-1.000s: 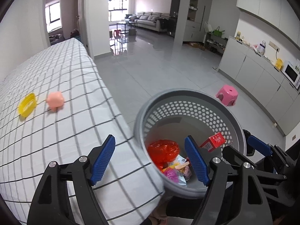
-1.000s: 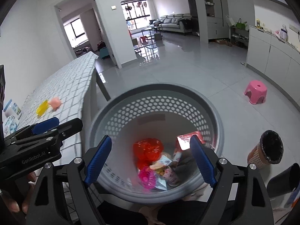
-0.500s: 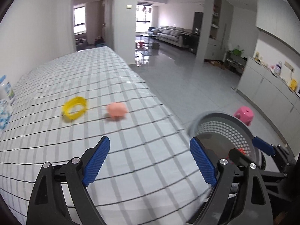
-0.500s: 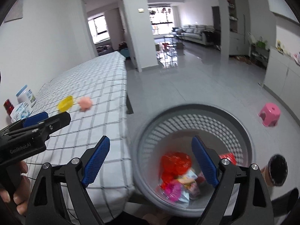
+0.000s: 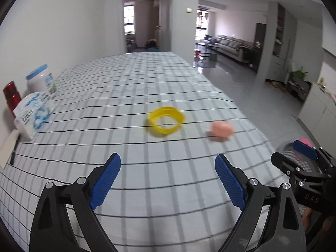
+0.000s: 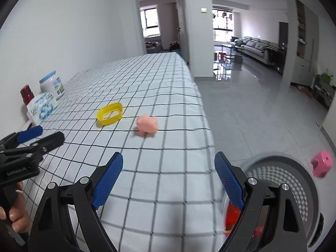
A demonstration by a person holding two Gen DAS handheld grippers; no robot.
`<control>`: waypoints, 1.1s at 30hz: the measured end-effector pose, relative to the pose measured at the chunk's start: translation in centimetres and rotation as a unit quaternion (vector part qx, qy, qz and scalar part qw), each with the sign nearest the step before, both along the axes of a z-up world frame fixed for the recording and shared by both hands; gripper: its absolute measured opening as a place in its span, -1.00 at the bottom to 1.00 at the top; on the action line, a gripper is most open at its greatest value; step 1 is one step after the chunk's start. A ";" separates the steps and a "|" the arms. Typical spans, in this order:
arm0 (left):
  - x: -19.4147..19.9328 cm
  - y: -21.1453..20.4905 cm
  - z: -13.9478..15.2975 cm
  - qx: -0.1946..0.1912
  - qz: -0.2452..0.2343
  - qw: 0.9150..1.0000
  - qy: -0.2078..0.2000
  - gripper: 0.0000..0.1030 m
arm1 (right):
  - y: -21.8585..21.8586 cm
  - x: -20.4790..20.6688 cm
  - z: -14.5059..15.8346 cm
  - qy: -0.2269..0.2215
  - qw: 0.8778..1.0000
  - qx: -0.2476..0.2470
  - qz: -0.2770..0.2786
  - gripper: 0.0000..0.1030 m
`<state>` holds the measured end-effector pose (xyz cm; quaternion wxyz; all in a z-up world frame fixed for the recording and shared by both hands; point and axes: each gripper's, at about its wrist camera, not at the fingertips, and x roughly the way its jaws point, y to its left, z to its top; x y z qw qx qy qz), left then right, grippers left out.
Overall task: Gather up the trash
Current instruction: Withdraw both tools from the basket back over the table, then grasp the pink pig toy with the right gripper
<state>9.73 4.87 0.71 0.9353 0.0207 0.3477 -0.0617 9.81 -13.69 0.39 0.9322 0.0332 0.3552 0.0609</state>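
Trash on the checked table: we are reaching for the next two pieces, both grippers empty

We are bringing the left gripper (image 5: 167, 180) in toward the yellow ring (image 5: 166, 122), its jaws just having been opening and now spread wide with nothing between them, while the right gripper (image 6: 168, 180) is gaping empty short of the pink lump (image 6: 147, 124); next, we judge, each must be carried forward until its piece sits between the pads, then squeezed. Beside the table edge the grey basket (image 6: 294, 166) is already holding red and pink wrappers, and the tub (image 5: 41, 81), the red can (image 5: 11, 96) and the wipes pack (image 5: 33, 113) are standing by the wall
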 end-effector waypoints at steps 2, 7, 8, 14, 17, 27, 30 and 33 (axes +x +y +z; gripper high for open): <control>0.7 1.1 -0.1 0.003 0.010 1.000 0.002 0.75 | 0.8 1.7 -0.5 0.013 1.000 -0.001 0.010 0.65; 2.9 2.5 -0.2 0.007 0.025 1.000 0.006 0.75 | 2.1 5.1 -1.2 0.033 0.999 -0.004 0.022 0.65; 3.5 2.6 -0.2 0.009 0.027 1.000 0.006 0.76 | 2.5 6.0 -1.3 0.037 0.999 -0.006 0.024 0.65; 6.1 3.0 -0.6 0.004 0.032 0.999 0.013 0.76 | 3.8 9.6 -2.3 0.068 0.997 -0.028 0.021 0.65; 7.1 3.0 -1.0 -0.003 0.032 0.999 0.020 0.76 | 4.1 10.8 -2.8 0.080 0.996 -0.039 0.014 0.65; 8.8 2.9 -2.2 -0.011 0.031 0.999 0.035 0.76 | 4.6 13.8 -4.9 0.115 0.992 -0.057 0.002 0.65; 9.0 3.0 -2.4 -0.010 0.031 0.999 0.037 0.76 | 5.0 14.0 -5.2 0.112 0.991 -0.067 0.004 0.64; 9.2 3.0 -2.6 -0.012 0.031 0.999 0.040 0.76 | 5.2 14.2 -5.1 0.105 0.992 -0.067 0.007 0.64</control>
